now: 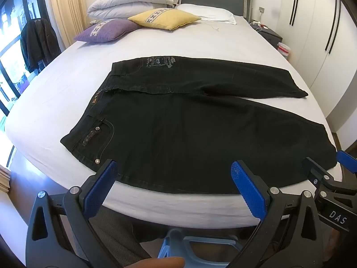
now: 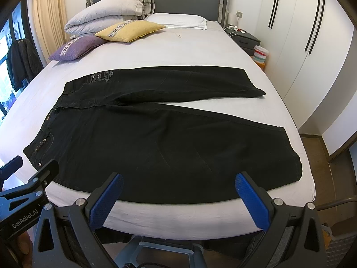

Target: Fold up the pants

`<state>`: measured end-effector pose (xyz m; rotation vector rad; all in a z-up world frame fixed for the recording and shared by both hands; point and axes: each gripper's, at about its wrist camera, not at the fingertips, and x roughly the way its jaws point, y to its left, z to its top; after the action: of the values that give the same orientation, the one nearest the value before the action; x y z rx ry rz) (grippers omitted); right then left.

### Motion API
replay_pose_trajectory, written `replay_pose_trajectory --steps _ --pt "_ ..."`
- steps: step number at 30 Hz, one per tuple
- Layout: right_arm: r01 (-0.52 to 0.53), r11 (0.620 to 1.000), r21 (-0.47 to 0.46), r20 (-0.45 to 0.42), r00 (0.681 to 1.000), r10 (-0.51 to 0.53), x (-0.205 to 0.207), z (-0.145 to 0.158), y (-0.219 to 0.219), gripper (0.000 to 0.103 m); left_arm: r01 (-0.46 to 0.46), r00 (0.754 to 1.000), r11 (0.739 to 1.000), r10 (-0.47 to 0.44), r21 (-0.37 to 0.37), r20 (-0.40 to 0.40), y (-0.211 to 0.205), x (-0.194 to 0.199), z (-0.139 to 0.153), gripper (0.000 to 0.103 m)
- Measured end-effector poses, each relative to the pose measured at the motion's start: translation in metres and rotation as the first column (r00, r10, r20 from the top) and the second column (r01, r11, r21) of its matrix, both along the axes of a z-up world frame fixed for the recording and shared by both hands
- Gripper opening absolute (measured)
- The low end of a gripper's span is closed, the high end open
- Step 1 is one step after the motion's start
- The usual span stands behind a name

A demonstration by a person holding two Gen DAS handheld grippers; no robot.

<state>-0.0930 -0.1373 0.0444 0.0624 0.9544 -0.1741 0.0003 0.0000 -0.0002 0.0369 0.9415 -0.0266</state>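
We are seeing pants (image 1: 189, 134) lying flat on bed (image 1: 67, 84), legs splayed, no fold made. Left gripper (image 1: 174, 174) and right gripper (image 2: 178, 185) hovering released, empty. All folding left.

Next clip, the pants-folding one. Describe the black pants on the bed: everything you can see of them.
The black pants look like denim, with pale stitching, metal rivets at the front pocket and a grey printed emblem near the waist on the far leg. They lie flat and unfolded across the pale bed sheet, waistband to the left, legs spread apart in a V toward the right. The near leg runs along the bed's front edge. Only the sheet touches them.
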Motion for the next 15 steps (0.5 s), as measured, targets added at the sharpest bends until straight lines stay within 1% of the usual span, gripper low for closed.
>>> replay_pose_trajectory --steps 15 --pt "-0.001 1.000 0.003 -0.001 1.000 0.001 -0.0010 -0.0021 0.0030 0.103 -0.001 1.000 1.000 0.001 -0.001 -0.001 0.0000 0.0001 0.0000 0.103"
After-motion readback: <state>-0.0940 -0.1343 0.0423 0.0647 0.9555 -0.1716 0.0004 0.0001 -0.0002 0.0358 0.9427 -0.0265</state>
